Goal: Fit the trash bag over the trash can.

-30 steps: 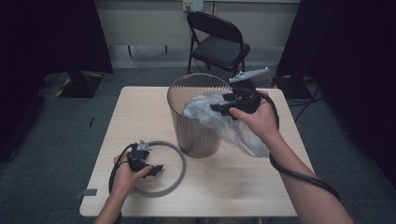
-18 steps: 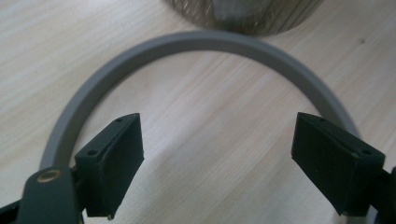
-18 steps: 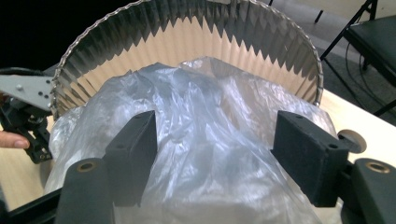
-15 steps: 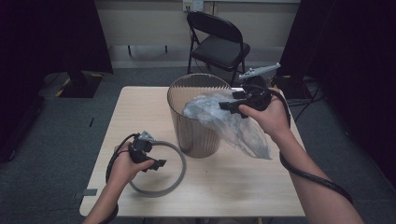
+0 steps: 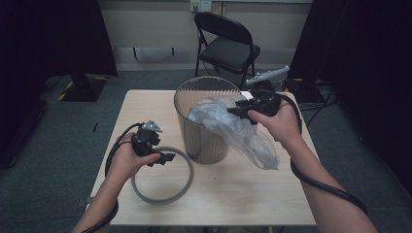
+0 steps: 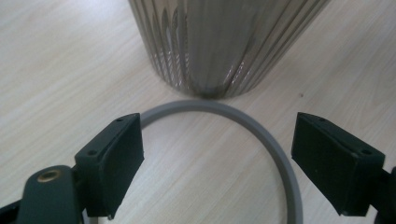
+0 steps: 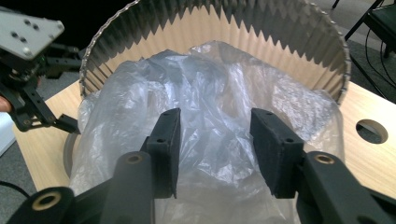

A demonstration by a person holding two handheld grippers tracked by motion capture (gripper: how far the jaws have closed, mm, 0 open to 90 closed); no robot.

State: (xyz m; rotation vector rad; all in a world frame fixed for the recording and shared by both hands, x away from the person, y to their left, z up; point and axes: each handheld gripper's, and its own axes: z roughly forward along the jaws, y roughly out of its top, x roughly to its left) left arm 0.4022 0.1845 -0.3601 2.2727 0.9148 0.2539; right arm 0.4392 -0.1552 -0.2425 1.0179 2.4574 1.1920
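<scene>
Bin-lining work roughly at its first third, judging by the layout. Ribbed, translucent brown plastic waste bin [image 5: 206,121] upright near the middle of the pale wooden desk [image 5: 243,194]. Clear, crumpled plastic bag [image 5: 233,126] draped across the bin's rim on the side toward the right hand, one end bunched over the opening, the other hanging down outside the bin wall toward the desk. Bag not yet opened out, not pushed down inside, not folded over the rim all round.

Right gripper [image 7: 215,144] poised at the bin's mouth, jaws half apart and just closing around a bulge of the bag; film between the pads, yet no firm pinch evident in the right gripper view, so recorded as not yet gripping.

Grey plastic retaining ring [image 5: 163,175] flat on the desk, just beside the bin's base on the left-hand side, not fitted. Left gripper [image 6: 217,158] above the ring, jaws wide apart and empty, ring arc visible between them below.

Outstanding: secure hold on bag, spread of its mouth, seating inside the bin, overlap of the rim, then placement of the ring on top. Black folding chair [image 5: 228,46] beyond the bin, clear of the work.
</scene>
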